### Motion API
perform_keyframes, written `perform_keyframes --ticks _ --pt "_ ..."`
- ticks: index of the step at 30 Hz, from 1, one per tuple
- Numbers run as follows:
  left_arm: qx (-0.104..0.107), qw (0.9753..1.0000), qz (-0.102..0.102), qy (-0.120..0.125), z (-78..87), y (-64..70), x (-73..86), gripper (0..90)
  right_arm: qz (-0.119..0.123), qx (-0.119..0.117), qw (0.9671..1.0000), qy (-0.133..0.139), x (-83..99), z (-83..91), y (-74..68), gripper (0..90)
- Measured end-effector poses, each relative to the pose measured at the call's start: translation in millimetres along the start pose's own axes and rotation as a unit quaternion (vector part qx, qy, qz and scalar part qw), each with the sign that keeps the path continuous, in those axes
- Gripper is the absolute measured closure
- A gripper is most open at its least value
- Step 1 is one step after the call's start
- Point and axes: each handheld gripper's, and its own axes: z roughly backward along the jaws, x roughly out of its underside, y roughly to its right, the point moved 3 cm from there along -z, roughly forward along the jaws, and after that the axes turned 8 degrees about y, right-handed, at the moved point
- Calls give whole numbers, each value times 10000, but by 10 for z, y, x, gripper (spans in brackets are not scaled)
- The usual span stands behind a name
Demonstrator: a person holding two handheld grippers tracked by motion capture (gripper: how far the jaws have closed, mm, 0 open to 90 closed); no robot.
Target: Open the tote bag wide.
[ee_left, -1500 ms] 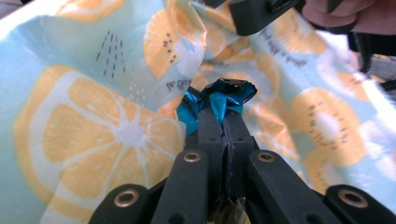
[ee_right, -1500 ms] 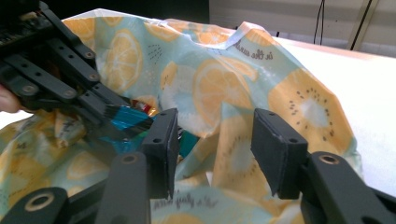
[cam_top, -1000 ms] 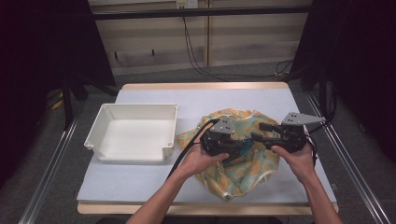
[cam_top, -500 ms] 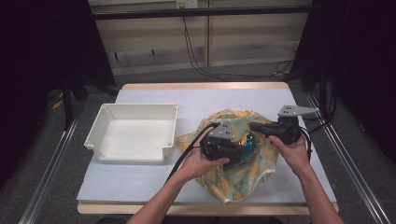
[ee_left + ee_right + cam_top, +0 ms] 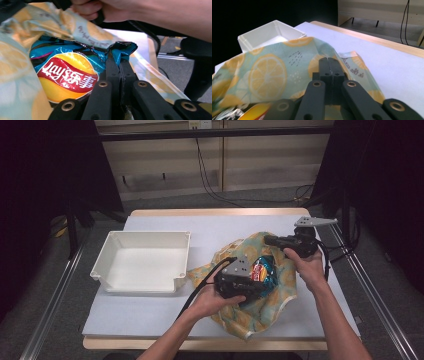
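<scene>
A lemon-print cloth bag (image 5: 240, 320) lies crumpled on the table's right half. A blue Lay's chip bag (image 5: 262, 270) shows in its opening. In the left gripper view, my left gripper (image 5: 120, 62) is shut on the crumpled top corner of the chip bag (image 5: 67, 75). In the high view the left gripper (image 5: 261, 285) sits at the near side of the opening. My right gripper (image 5: 268, 240) is shut on the cloth bag's far edge and holds it raised. The right gripper view shows its jaws together (image 5: 329, 61) on the lemon cloth (image 5: 269, 72).
A white rectangular tray (image 5: 145, 281) stands empty on the table's left half, and its corner shows beyond the cloth (image 5: 262, 37). Bare white tabletop (image 5: 225, 227) lies behind the bag. Cables trail from both grippers. Metal rails run along both table sides.
My right gripper has moved away and to the right with the cloth edge, opening the bag. The chip bag now shows more. My left gripper has stayed near the opening.
</scene>
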Motion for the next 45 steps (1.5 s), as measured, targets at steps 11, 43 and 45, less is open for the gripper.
perform_keyframes --ticks 11,43,45 --pt "185 9995 -149 216 99 173 -67 887 -78 268 9996 -19 -215 -193 180 900" --pt "-236 9952 -137 940 439 -41 -466 885 38 507 9977 -443 -80 -150 296 900" --pt "-268 9951 -125 940 442 -77 -489 885 55 498 9978 -423 -83 -133 284 837"
